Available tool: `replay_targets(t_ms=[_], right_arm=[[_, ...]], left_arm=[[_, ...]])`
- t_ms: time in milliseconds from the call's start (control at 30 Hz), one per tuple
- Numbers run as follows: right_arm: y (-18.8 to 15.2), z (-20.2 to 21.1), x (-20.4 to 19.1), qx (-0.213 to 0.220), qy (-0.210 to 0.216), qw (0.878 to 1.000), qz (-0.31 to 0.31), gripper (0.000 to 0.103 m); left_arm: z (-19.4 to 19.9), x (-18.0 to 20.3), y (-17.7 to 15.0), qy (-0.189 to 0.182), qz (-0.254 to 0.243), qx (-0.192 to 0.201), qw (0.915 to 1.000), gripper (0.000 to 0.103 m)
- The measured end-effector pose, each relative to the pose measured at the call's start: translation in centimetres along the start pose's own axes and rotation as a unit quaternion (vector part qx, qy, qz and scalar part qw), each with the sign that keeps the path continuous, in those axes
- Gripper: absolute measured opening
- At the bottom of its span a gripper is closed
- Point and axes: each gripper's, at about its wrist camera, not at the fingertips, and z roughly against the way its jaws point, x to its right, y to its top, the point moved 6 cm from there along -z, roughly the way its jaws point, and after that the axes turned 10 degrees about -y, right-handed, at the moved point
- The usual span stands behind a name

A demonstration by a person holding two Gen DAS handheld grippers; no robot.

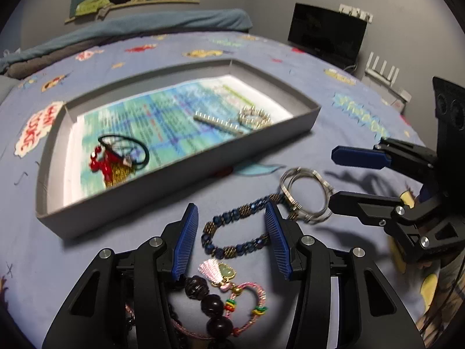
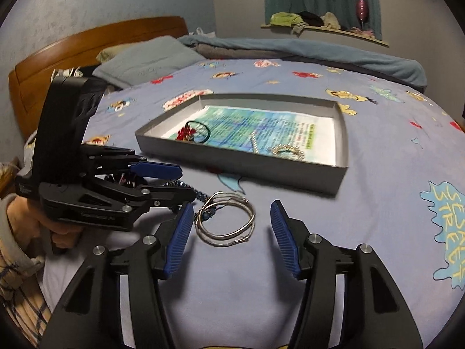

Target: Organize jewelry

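- Left gripper (image 1: 231,240) spread wide, empty, straddling blue beaded bracelet (image 1: 237,229) on bedsheet (image 1: 334,122).
- Right gripper (image 2: 231,240) likewise wide, empty, framing silver wire bangles (image 2: 226,218) lying against bracelet's far end.
- Grey box tray (image 1: 186,174) just beyond; hair tie with red charm (image 1: 116,157) and gold pieces (image 1: 252,117) already inside.
- Step in hand, likely: double pickup. Next: lower, close, lift into tray.
- Pink tassel bracelet (image 1: 241,293), dark wooden beads (image 1: 213,308) left to sort.
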Motion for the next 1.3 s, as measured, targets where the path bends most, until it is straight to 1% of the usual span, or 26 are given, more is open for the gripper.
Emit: replay_targets(t_ms=[33,67,100,167,200,300,400,567,800,833,867,933,1033,1167,1300], right_arm=[[-0.1,-0.2,-0.1,-0.005,-0.003,1.0,0.003,0.057],[-0.2,-0.4,-0.1,-0.006,-0.004,1.0,0.004,0.057],[-0.2,-0.4,-0.1,-0.008,-0.004,1.0,0.005,0.057],[-0.3,-0.4,-0.2,-0.008,-0.004,1.0,0.005,0.058],[-0.3,-0.4,-0.2,-0.008,-0.004,1.0,0.005,0.058],[-0.2,-0.4,-0.3,-0.009,0.0,1.0,0.005,0.059],[-0.2,-0.8,-0.6,-0.014,0.001,1.0,0.01,0.062],[0.0,-2.0,-1.1,-0.028,-0.01,0.999,0.019,0.063],[0.4,-3.3,-1.1,-0.037,-0.019,0.999,0.018,0.063],[0.4,-3.5,-1.1,-0.038,-0.021,0.999,0.019,0.061],[0.4,-3.7,-1.1,-0.04,-0.024,0.999,0.02,0.055],[0.4,-3.7,-1.0,-0.039,-0.027,0.999,0.02,0.049],[0.5,-3.2,-0.9,-0.03,-0.028,0.999,0.017,0.049],[0.7,-2.6,-0.2,-0.02,-0.024,1.0,-0.003,0.049],[0.8,-2.1,0.8,-0.013,-0.03,0.999,-0.017,0.049]], left_arm=[[-0.2,0.0,-0.1,0.001,0.001,-0.003,1.0,0.046],[-0.3,-0.1,-0.2,0.006,-0.001,-0.007,1.0,0.036],[-0.4,-0.1,-0.2,0.011,-0.002,-0.009,0.9999,0.03],[-0.4,-0.2,-0.2,0.017,-0.005,-0.011,0.9998,0.012],[-0.3,-0.3,-0.2,0.021,-0.006,-0.011,0.9997,0.008],[0.3,-0.7,-0.2,0.031,-0.002,-0.002,0.9995,0.008],[1.1,-1.7,-0.1,0.045,0.008,0.008,0.9989,0.008],[2.1,-3.0,0.1,0.055,0.027,0.018,0.998,0.008],[1.4,-3.5,-0.3,0.055,0.039,0.008,0.9977,0.008],[1.3,-3.6,-0.4,0.053,0.042,0.006,0.9977,0.008],[1.1,-3.6,-0.4,0.053,0.043,0.004,0.9976,0.008],[0.8,-3.7,-0.6,0.054,0.044,-0.001,0.9976,0.008],[0.7,-3.6,-0.6,0.054,0.043,-0.005,0.9976,0.009],[0.7,-3.7,-0.6,0.05,0.045,-0.005,0.9977,0.009],[0.6,-3.7,-0.6,0.045,0.047,-0.009,0.9979,0.01]])
